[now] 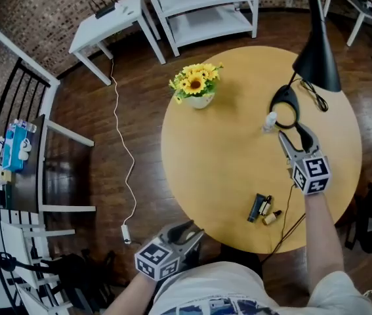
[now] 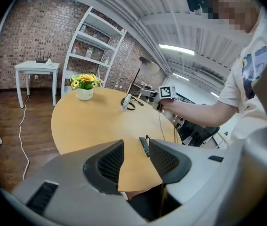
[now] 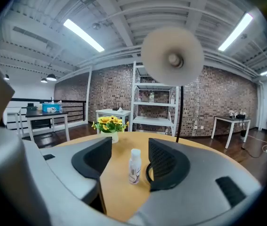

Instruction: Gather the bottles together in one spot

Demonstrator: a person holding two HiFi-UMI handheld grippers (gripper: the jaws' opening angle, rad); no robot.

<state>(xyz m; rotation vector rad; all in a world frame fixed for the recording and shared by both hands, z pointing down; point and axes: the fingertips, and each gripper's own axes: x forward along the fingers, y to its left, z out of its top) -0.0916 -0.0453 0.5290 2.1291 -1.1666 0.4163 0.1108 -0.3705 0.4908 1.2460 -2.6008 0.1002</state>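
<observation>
While the right gripper (image 3: pixel 129 155) gapes wide just short of the white bottle (image 3: pixel 134 166), upright on the worktop (image 1: pixel 231 156) by the lamp (image 1: pixel 318 61) (left gripper (image 2: pixel 136 147) spread too, idle), slide in level and pinch mid-body.

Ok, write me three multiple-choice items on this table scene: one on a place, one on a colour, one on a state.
1. The white bottle stands:
A) beside the lamp's base
B) in a drawer
C) on a chair

2. The flowers are:
A) red
B) yellow
C) white

3. The right gripper has its jaws:
A) shut on the bottle
B) shut, empty
C) open

Answers:
1 A: the head view shows it upright on the table by the black ring base.
2 B: the blooms are yellow.
3 C: the right gripper view shows the pads apart, not pressing the bottle.
</observation>
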